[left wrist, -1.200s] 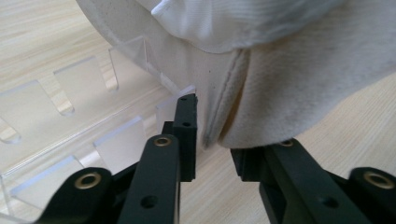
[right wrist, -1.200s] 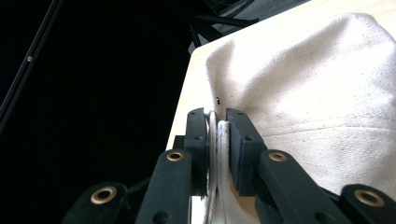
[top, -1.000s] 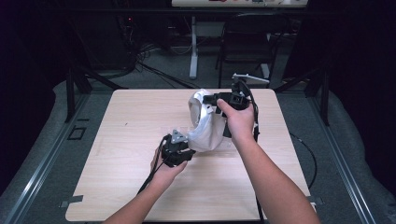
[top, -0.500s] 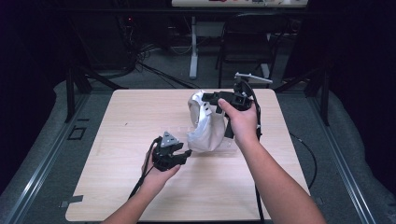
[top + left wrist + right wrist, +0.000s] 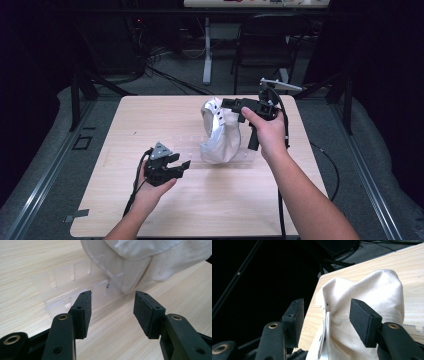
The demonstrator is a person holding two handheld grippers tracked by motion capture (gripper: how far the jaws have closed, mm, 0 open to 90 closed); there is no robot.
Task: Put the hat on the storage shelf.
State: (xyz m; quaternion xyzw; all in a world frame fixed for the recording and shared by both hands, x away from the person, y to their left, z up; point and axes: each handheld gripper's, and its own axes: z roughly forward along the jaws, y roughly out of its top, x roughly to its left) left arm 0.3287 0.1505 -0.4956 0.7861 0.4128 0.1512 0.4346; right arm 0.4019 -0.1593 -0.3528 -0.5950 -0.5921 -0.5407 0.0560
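Note:
A cream cloth cap (image 5: 220, 135) stands upright on a clear slotted plastic stand (image 5: 186, 141) in the middle of the wooden table (image 5: 150, 115). My right gripper (image 5: 229, 104) is at the cap's top edge. In the right gripper view it (image 5: 325, 312) is open, its jaws either side of the cap's (image 5: 367, 295) back seam and strap. My left gripper (image 5: 183, 160) is open and holds nothing, a short way left of the stand. The left gripper view has it (image 5: 112, 305) facing the stand (image 5: 62, 285) and the cap's brim (image 5: 130, 272).
Bare tabletop lies in front of and to the left of the cap. Behind the table are a black chair (image 5: 265, 55), a white post (image 5: 207, 50) and cables on the floor. Grey floor rails (image 5: 50, 165) run along both sides.
My left gripper has drawn back from the cap, leftward and toward the person, and now stands apart from it. The right gripper has stayed at the cap's top.

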